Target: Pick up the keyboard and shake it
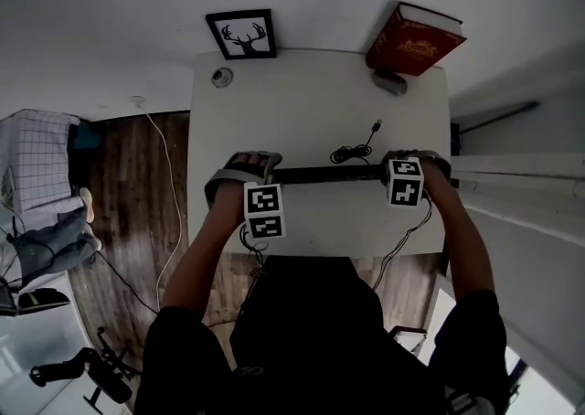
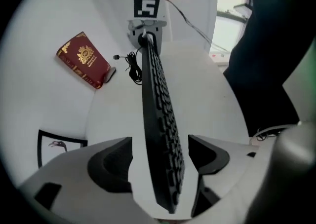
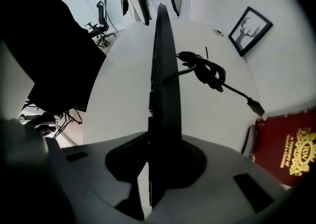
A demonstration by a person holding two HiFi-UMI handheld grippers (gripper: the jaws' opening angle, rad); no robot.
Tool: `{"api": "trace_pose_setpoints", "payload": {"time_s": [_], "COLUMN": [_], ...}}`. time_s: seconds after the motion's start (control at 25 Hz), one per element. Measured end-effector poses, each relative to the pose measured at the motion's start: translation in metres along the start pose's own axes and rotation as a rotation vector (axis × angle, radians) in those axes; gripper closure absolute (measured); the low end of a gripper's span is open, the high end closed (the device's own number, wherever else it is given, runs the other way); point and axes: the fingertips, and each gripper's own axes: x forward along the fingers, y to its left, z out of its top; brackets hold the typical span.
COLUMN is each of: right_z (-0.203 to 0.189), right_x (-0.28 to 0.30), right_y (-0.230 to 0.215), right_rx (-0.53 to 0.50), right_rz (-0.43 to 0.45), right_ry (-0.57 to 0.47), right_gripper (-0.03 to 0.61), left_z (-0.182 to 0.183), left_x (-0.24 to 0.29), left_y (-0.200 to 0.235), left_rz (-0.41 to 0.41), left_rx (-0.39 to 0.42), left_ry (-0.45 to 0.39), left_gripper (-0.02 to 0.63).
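Slim black plastic keyboard point(image 1: 329, 174) lies left-right, mid-frame. My right gripper point(image 3: 160, 154) clamps one end; my left gripper point(image 2: 160, 156) straddles other end, jaws apart, not touching.

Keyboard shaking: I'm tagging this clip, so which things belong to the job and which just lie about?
Job: keyboard, its cable, left claw, right claw.
Lying about: book, framed picture.
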Motion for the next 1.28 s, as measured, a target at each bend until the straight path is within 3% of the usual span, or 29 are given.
{"api": "trace_pose_setpoints", "payload": {"time_s": [0.08, 0.16, 0.28, 0.4, 0.64, 0.8, 1.04, 1.28], "right_z": [0.0, -0.001, -0.001, 0.002, 0.01, 0.029, 0.065, 0.096], "right_x": [0.0, 0.0, -0.005, -0.025, -0.137, -0.222, -0.315, -0.349], "right_y": [0.003, 0.005, 0.002, -0.012, -0.037, -0.023, 0.032, 0.082], "right_rx": [0.006, 0.022, 0.049, 0.039, -0.03, -0.045, -0.025, 0.01], "right_rz": [-0.026, -0.049, -0.135, -0.333, -0.843, -1.048, -1.198, -1.226], "right_ry": [0.0, 0.0, -0.005, 0.033, 0.196, 0.273, 0.397, 0.438], "right_gripper": [0.494, 0.494, 0.495, 0.495, 0.497, 0.497, 0.495, 0.494], "left_z": [-0.004, -0.005, -0.008, -0.012, -0.007, -0.004, -0.004, 0.008], "left_x": [0.014, 0.022, 0.018, -0.002, -0.079, -0.139, -0.192, -0.215], "left_y": [0.005, 0.002, 0.007, 0.021, 0.06, 0.079, 0.09, 0.098], "left_rz": [0.038, 0.045, 0.182, 0.368, 0.612, 0.762, 0.89, 0.93], "left_rx": [0.015, -0.006, 0.006, 0.04, 0.074, 0.061, 0.073, 0.094], "left_ry": [0.061, 0.082, 0.112, 0.136, 0.118, 0.101, 0.094, 0.059], "left_gripper": [0.292, 0.438, 0.485, 0.494, 0.526, 0.531, 0.532, 0.532]}}
